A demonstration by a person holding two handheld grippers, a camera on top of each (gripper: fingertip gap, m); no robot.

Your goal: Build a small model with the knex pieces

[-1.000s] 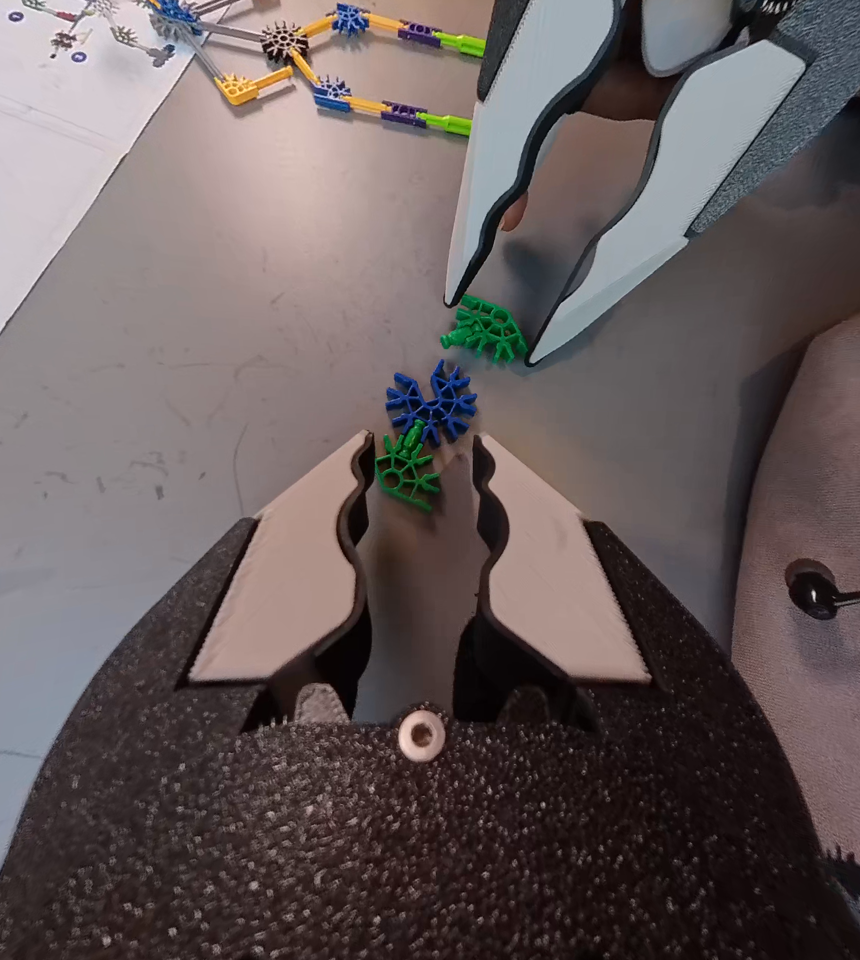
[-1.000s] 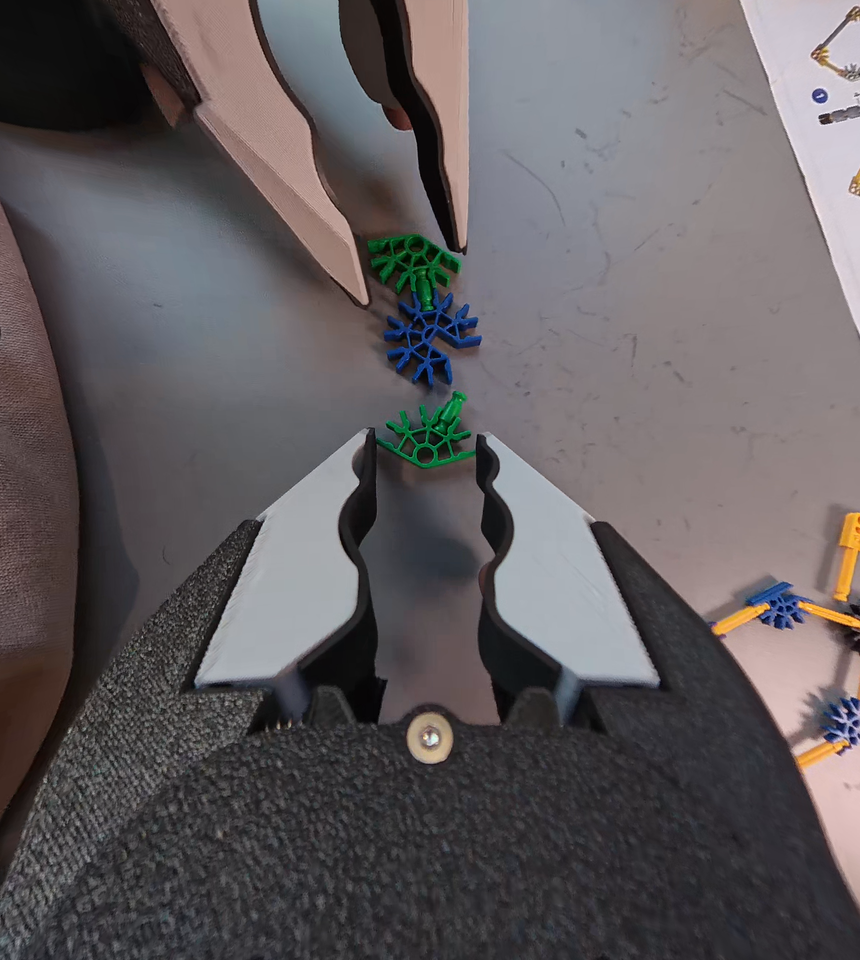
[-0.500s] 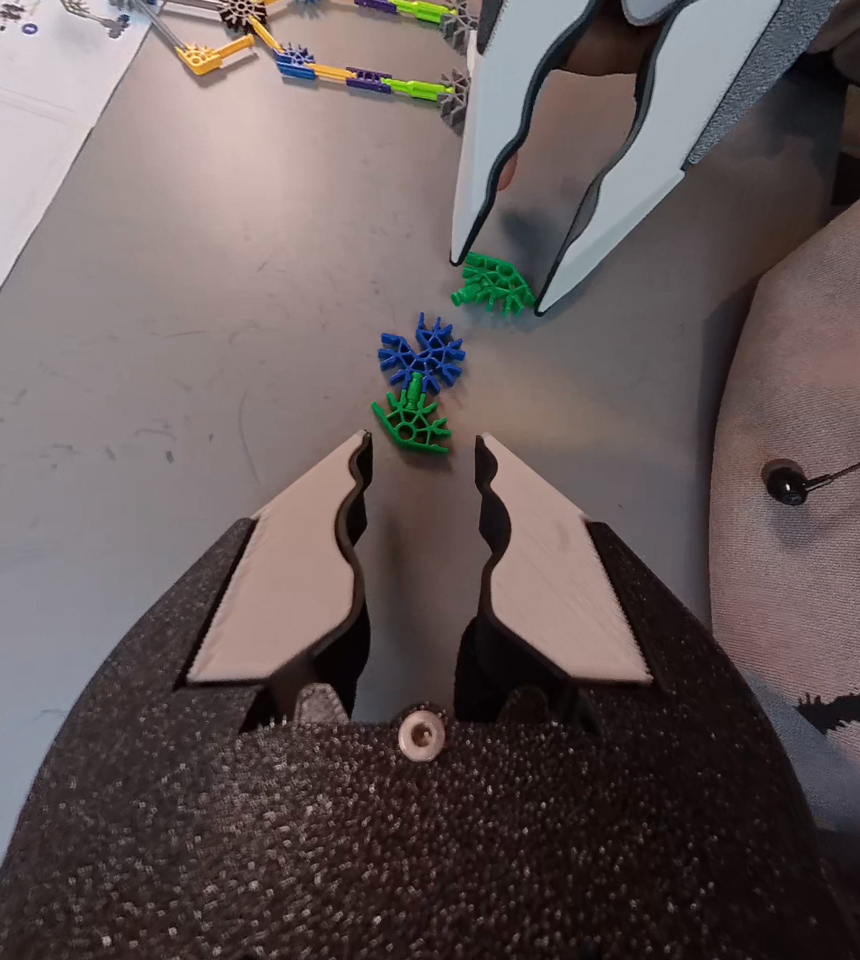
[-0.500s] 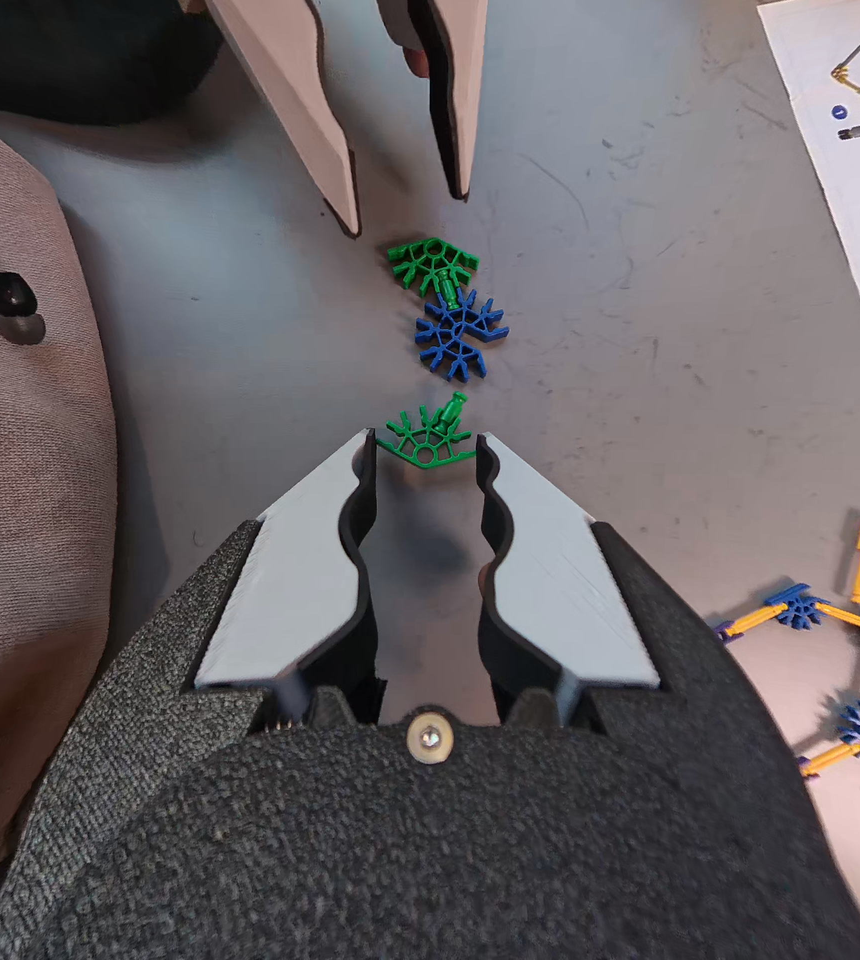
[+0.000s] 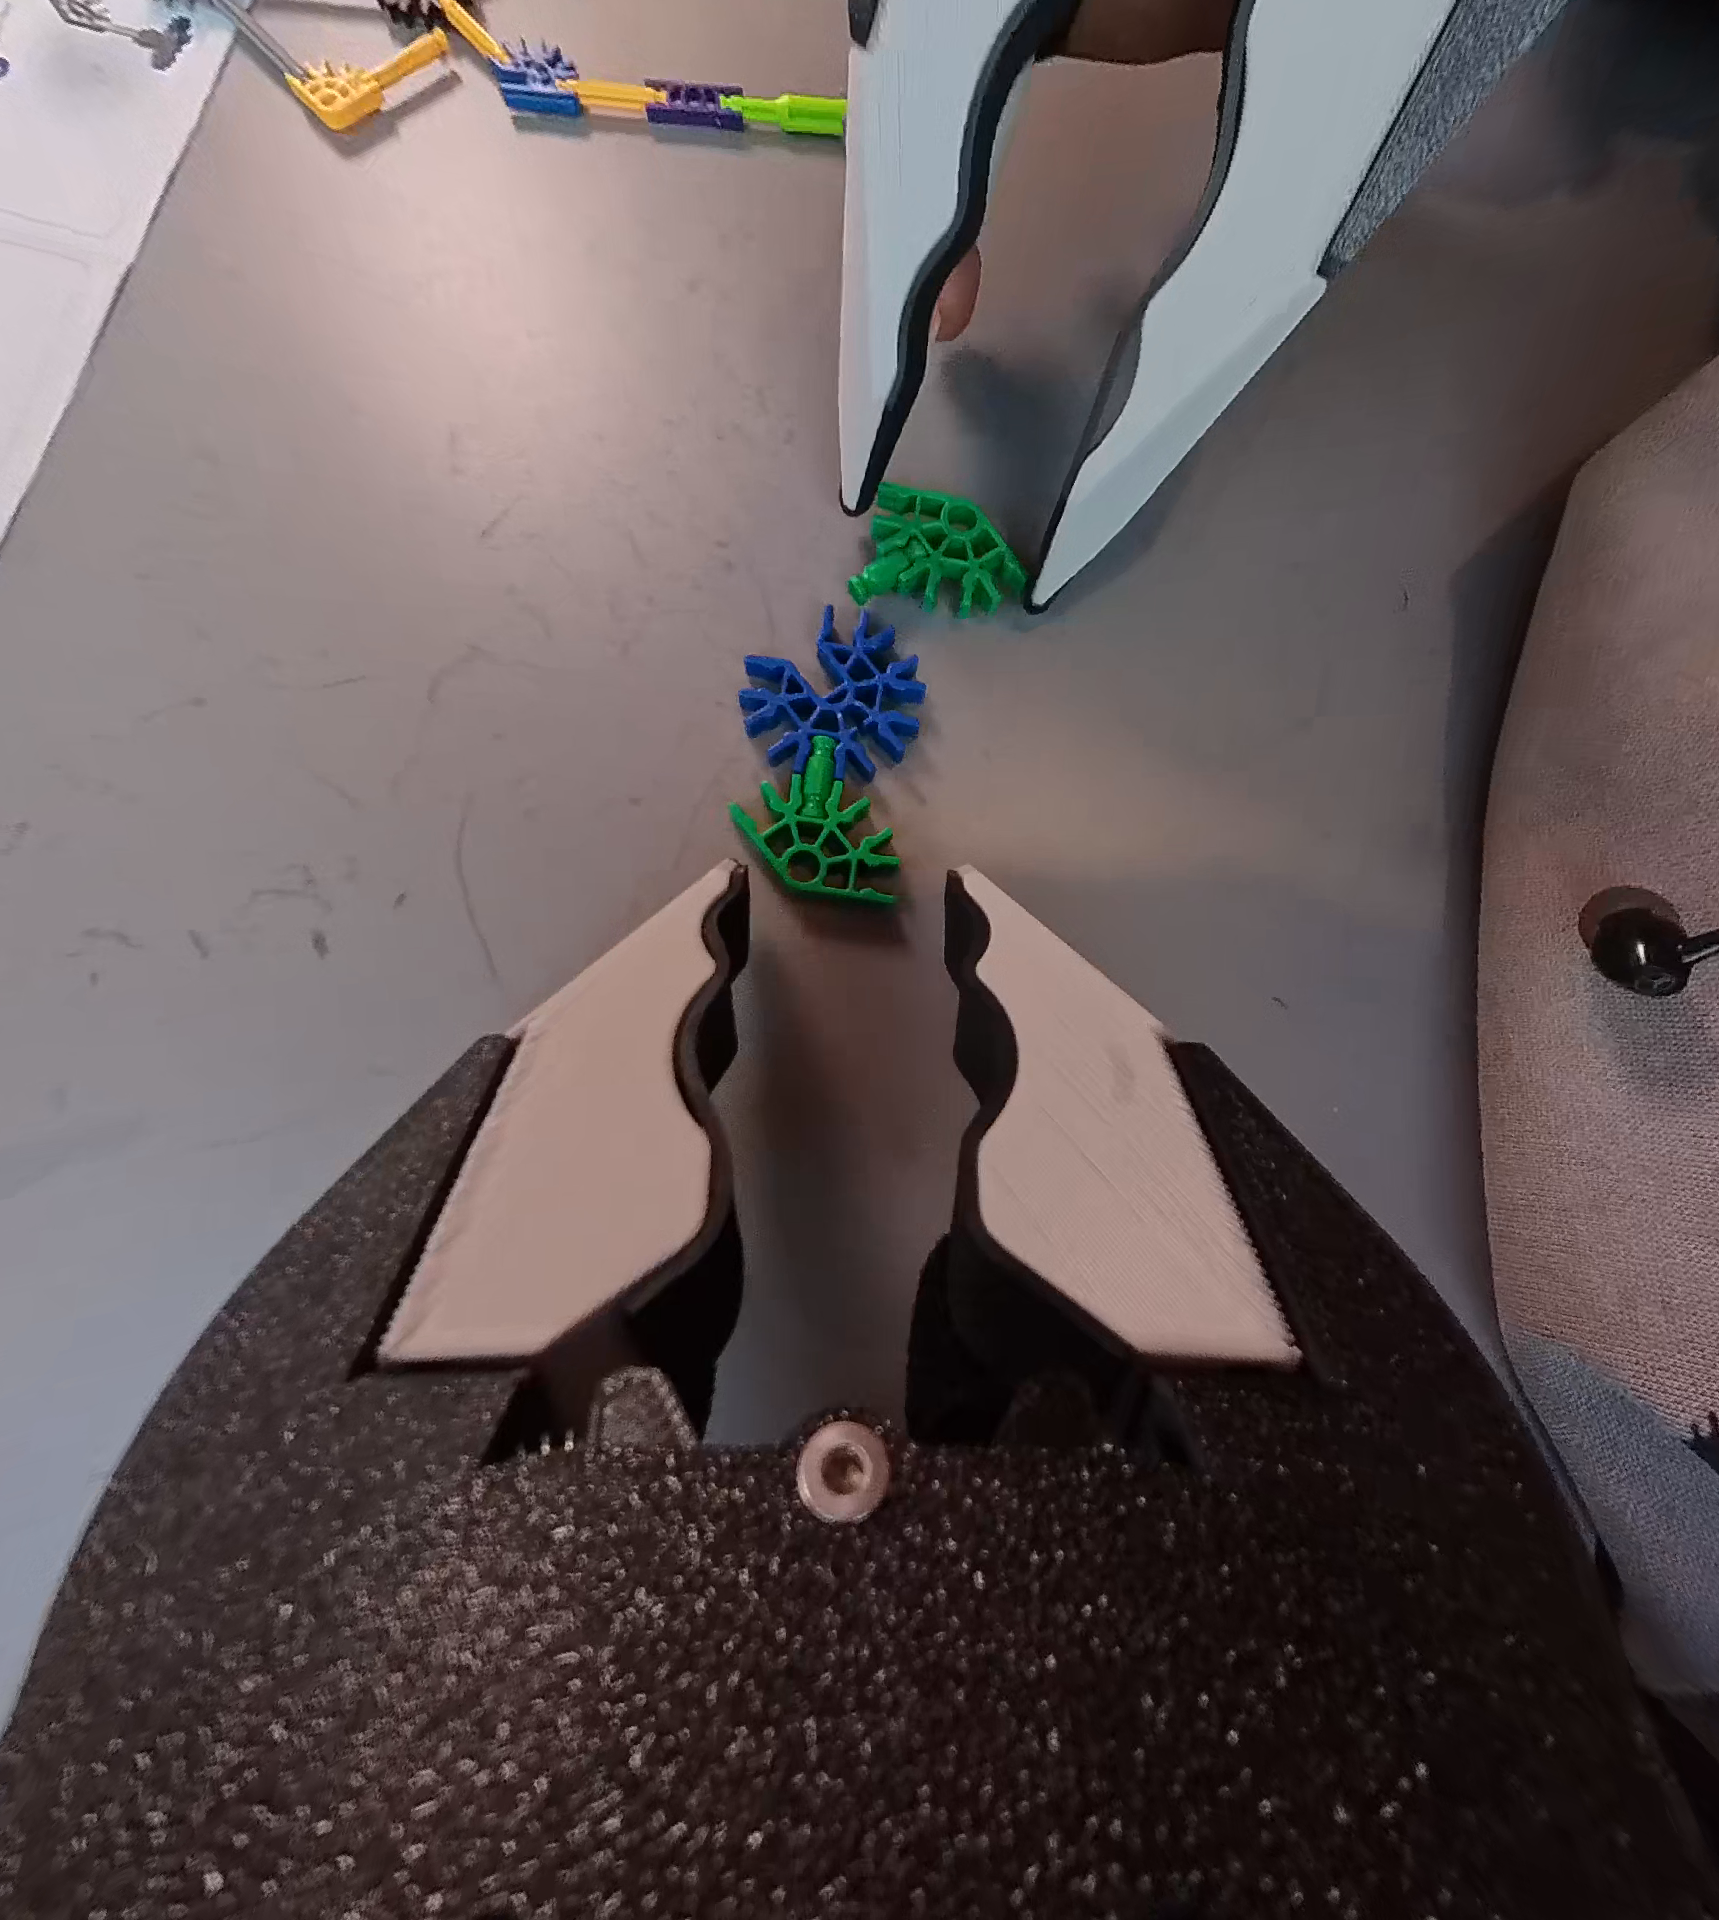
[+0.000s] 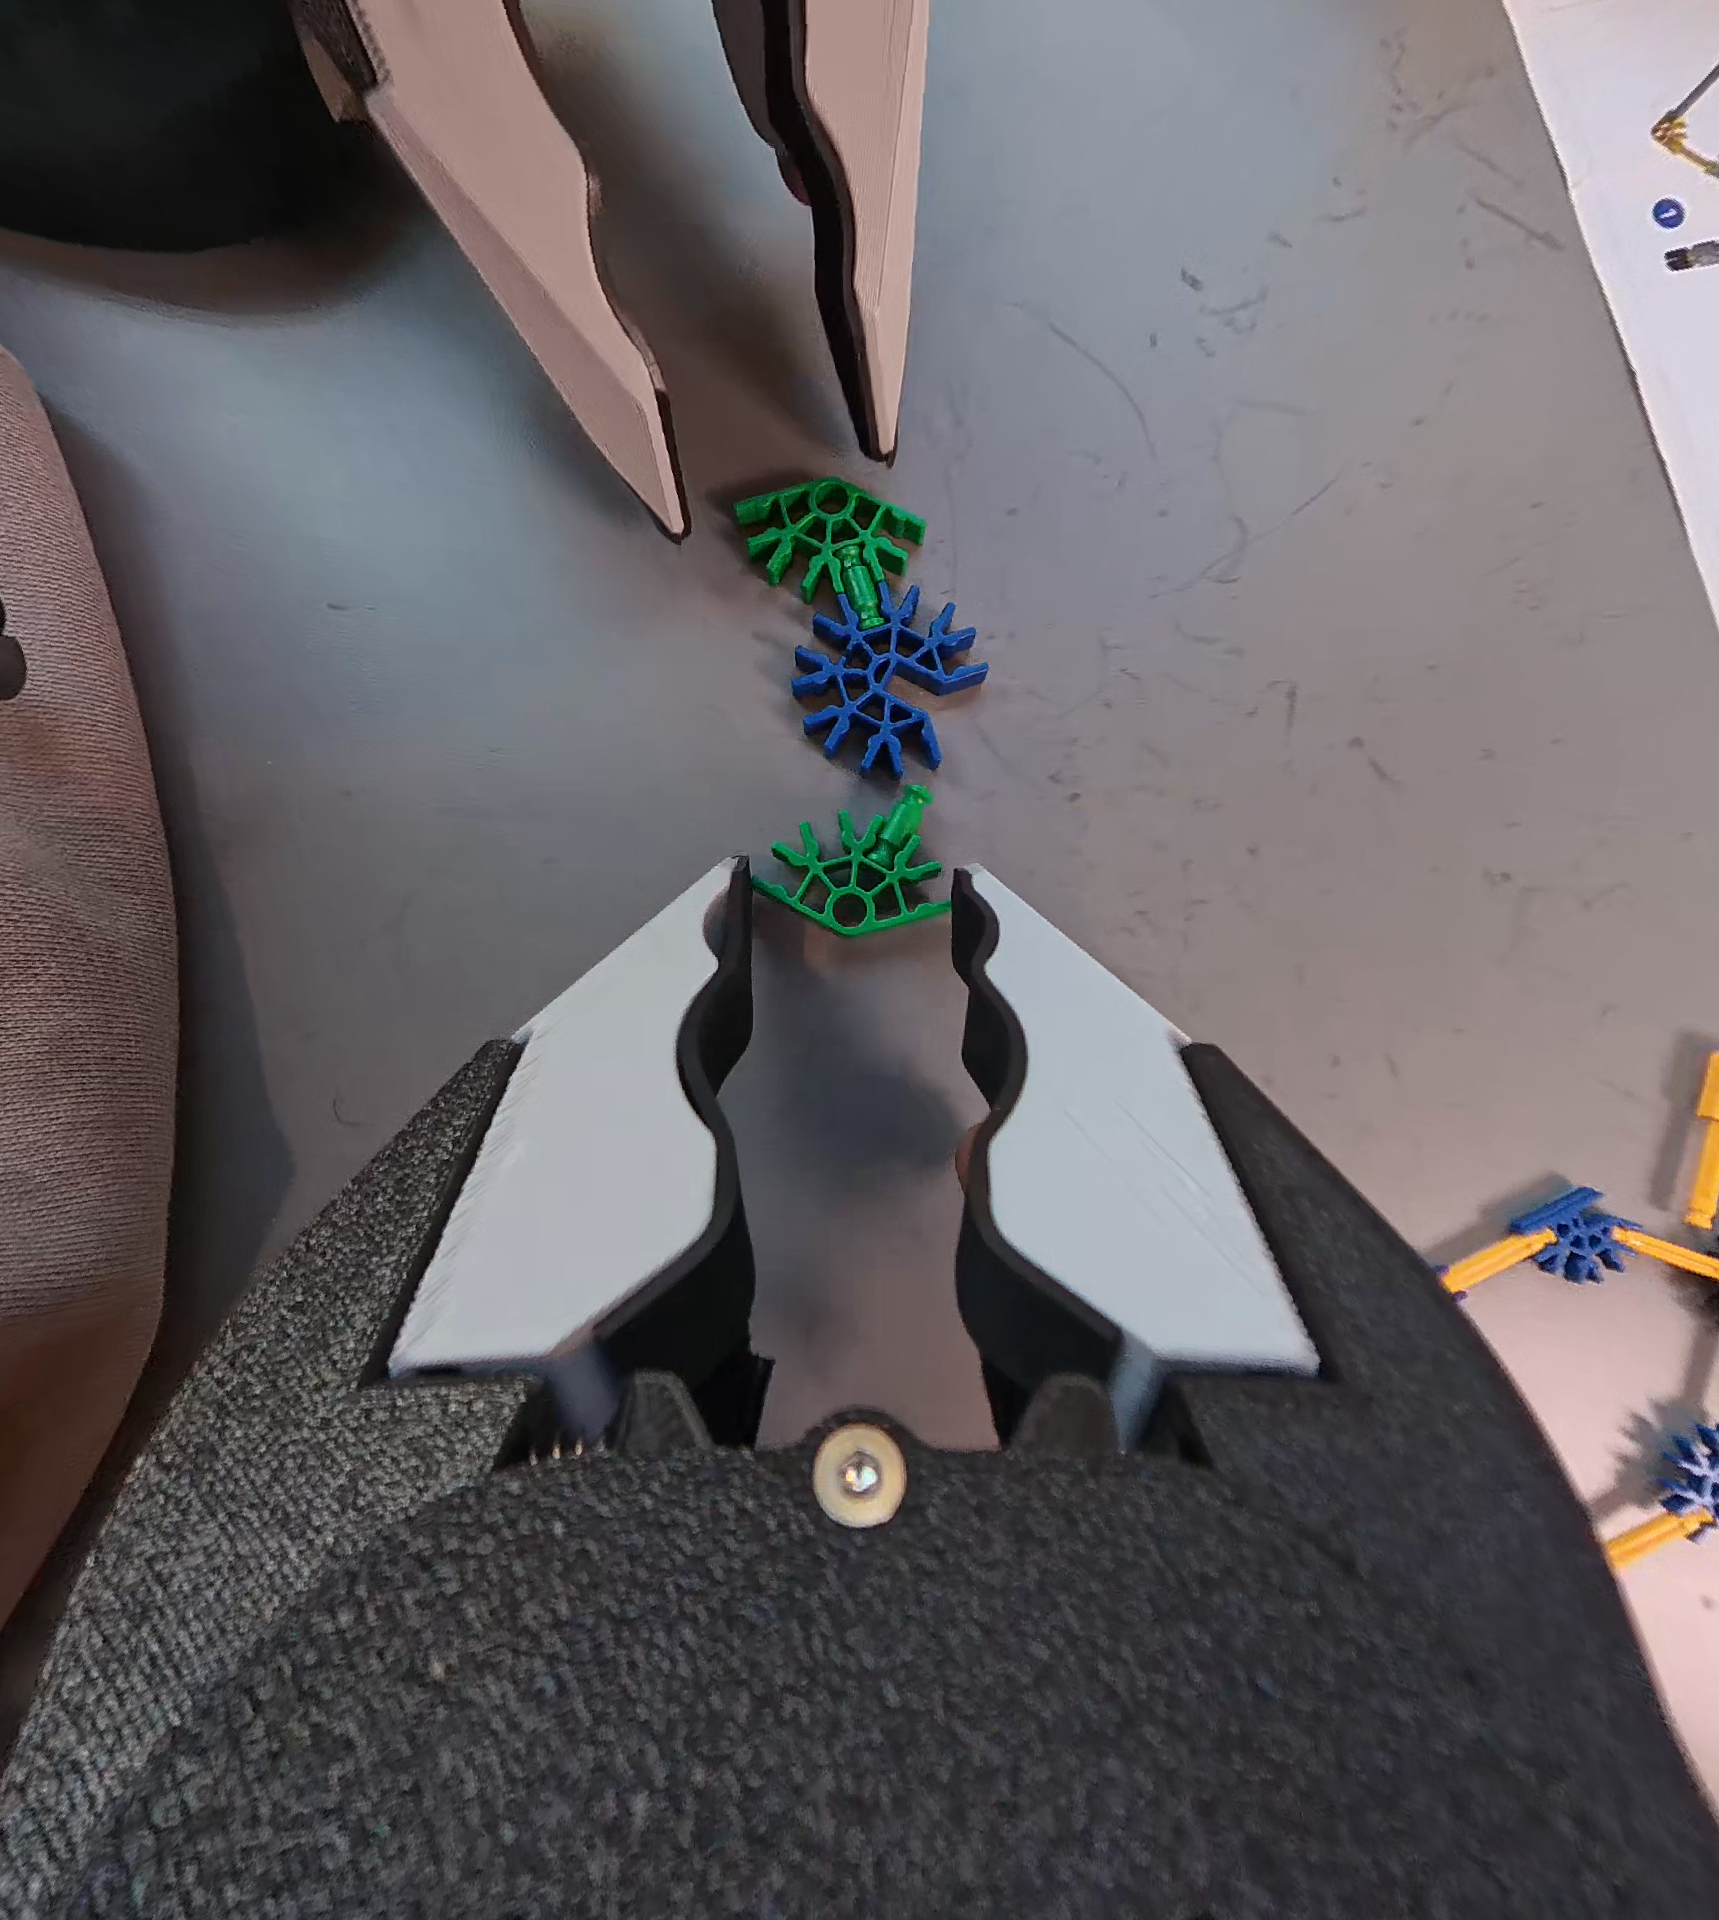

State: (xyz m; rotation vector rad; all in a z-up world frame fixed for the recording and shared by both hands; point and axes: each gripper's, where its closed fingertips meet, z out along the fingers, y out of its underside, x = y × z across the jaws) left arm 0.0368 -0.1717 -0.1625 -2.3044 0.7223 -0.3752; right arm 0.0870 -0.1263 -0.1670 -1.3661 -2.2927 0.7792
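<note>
On the grey table point(image 5: 315, 623) lies a small assembly: a green fan-shaped connector point(image 5: 819, 852) joined by a short green rod to two linked blue connectors point(image 5: 834, 701). My left gripper point(image 5: 844, 888) is open and empty, its tips just short of that green connector. My right gripper point(image 6: 850, 873) holds a second green connector point(image 6: 850, 883) by its two corners, low on the table, with its rod stub pointing at the blue connectors point(image 6: 881, 675). The right gripper point(image 5: 943, 556) also shows in the left wrist view, and the left gripper point(image 6: 777, 488) in the right wrist view.
A partly built model of yellow, blue, purple and green rods and connectors point(image 5: 574, 88) lies farther off, also in the right wrist view point(image 6: 1717, 1299). A white instruction sheet point(image 5: 3, 260) point(image 6: 1717, 364) lies at the table's side. A person's grey clothing point(image 5: 1665, 935) with a black earbud point(image 5: 1634, 951) borders the work spot. About 8 cm separates my left fingertips from my right.
My left gripper has backed off the green-and-blue assembly, which was between its tips a second ago. The right gripper kept its green connector and shifted slightly beside the blue connectors.
</note>
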